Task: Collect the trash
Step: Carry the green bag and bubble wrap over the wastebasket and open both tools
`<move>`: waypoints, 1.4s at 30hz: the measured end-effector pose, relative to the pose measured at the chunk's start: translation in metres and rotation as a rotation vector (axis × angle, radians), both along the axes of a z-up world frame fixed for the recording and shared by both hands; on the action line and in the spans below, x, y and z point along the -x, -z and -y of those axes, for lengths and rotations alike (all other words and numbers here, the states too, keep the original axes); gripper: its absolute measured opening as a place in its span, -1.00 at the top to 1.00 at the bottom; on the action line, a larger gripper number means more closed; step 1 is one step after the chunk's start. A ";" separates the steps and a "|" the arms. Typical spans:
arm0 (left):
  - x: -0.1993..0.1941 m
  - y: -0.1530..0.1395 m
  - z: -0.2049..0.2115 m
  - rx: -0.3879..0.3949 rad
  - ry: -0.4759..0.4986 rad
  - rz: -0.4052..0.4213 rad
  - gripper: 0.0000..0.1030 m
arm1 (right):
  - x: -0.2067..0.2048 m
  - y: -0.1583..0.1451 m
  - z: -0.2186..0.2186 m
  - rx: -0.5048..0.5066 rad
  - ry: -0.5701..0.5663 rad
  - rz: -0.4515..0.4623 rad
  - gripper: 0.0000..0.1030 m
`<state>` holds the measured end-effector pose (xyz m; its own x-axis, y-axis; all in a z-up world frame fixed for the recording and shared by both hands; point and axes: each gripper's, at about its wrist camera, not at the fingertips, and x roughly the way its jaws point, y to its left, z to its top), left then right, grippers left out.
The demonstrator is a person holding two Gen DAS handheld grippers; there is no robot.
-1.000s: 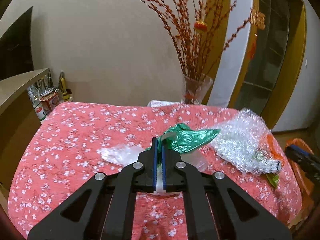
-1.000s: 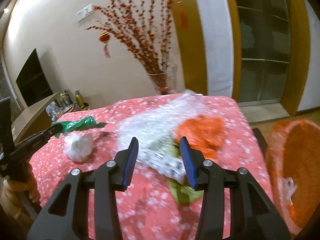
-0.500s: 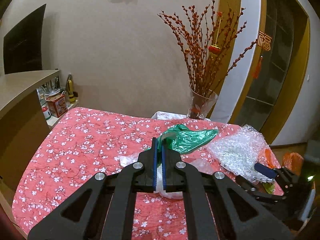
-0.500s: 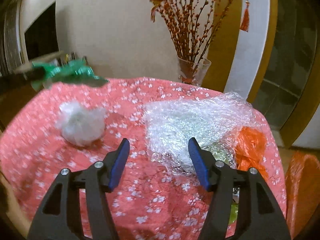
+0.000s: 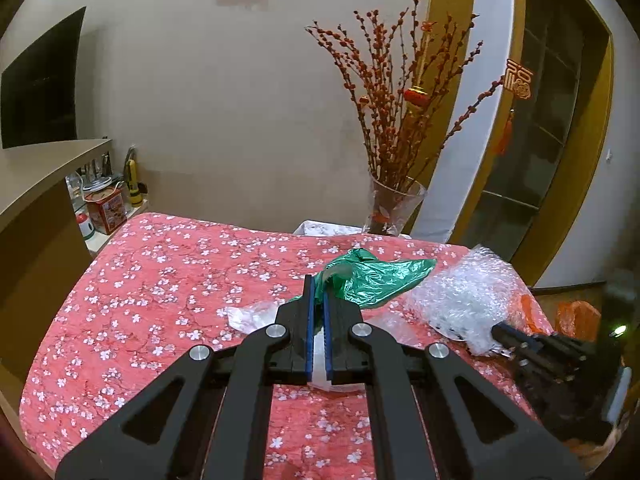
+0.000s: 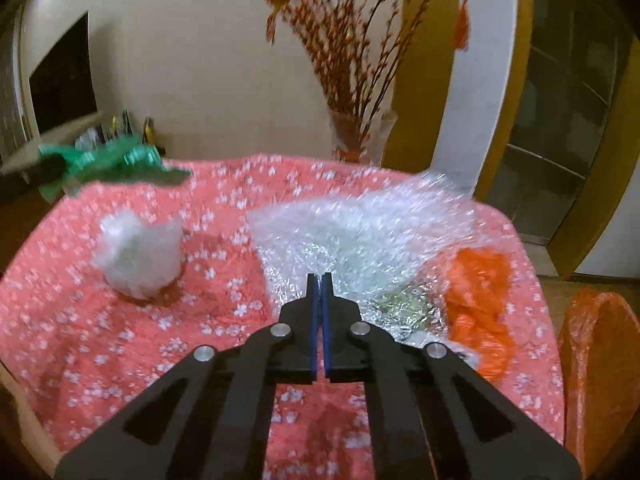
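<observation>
2 grippers (image 5: 316,286) (image 6: 320,282) pinched — green bag (image 5: 376,278), seemingly bubble wrap (image 6: 360,236).

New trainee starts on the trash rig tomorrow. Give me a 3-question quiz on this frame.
1. True or false: the left claw is shut on the green bag.
2. What does the right claw pinch? A) vase B) bubble wrap C) orange bag
3. In the right wrist view, which piece of trash lies on the tablecloth left of the bubble wrap, touched by neither claw?

Key: 1 true; 2 B; 3 the white plastic wad.
</observation>
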<state>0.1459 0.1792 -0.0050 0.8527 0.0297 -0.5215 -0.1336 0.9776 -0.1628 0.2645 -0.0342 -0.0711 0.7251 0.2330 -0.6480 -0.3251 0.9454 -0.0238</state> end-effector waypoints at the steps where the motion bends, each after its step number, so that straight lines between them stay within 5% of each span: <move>1: 0.000 -0.001 0.002 -0.001 0.006 0.002 0.93 | 0.003 -0.004 0.004 -0.014 0.003 0.009 0.93; 18: 0.002 -0.013 0.054 0.006 0.133 0.027 0.93 | 0.052 -0.100 0.102 -0.183 0.163 0.245 0.94; 31: -0.004 -0.025 0.136 0.038 0.331 0.050 0.93 | 0.078 -0.132 0.192 -0.162 0.370 0.354 0.94; 42: -0.007 -0.026 0.230 0.072 0.542 0.052 0.93 | 0.099 -0.129 0.263 -0.134 0.537 0.371 0.94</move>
